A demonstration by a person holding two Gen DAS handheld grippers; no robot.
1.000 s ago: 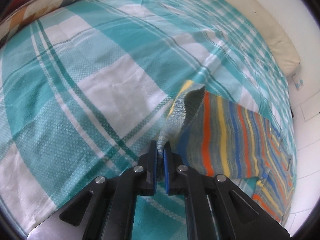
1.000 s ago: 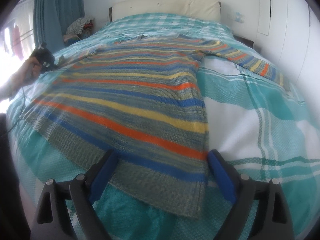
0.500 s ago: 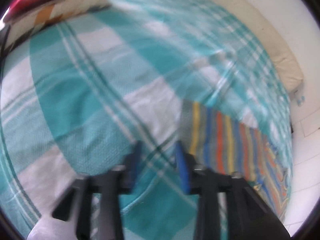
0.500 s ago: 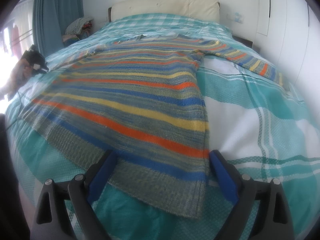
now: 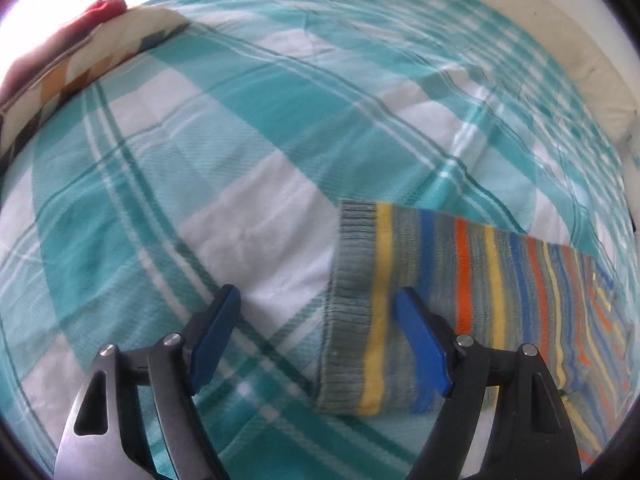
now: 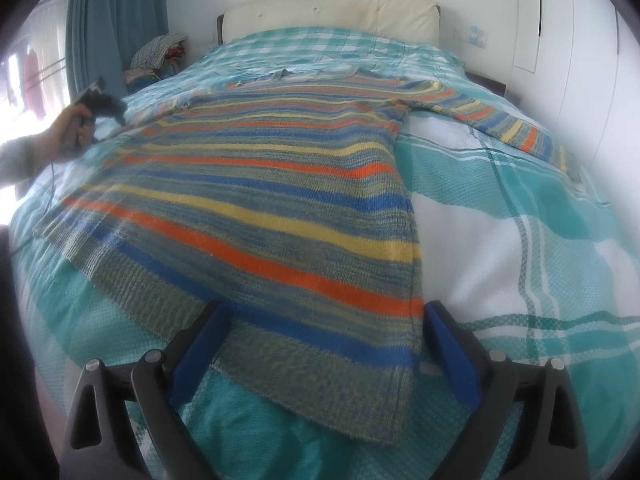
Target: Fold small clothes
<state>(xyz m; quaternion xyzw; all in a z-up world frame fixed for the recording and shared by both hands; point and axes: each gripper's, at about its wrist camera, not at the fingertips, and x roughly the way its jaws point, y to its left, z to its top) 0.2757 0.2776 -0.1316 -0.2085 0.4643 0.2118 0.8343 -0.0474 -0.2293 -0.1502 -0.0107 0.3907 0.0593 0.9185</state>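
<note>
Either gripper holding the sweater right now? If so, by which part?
Nothing held. Left gripper is open beside the sleeve cuff; right gripper is open over the striped sweater hem.

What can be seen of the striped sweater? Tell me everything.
The striped sweater is a knit of grey-green bands with orange, yellow and blue stripes and ribbed hem and cuffs. It lies spread flat on the teal plaid bedspread, hem toward the right gripper, neckline toward the headboard, one sleeve stretched out to each side. The left gripper hovers open over one sleeve's cuff. The right gripper, open, brackets a hem corner. Neither visibly grips it.
</note>
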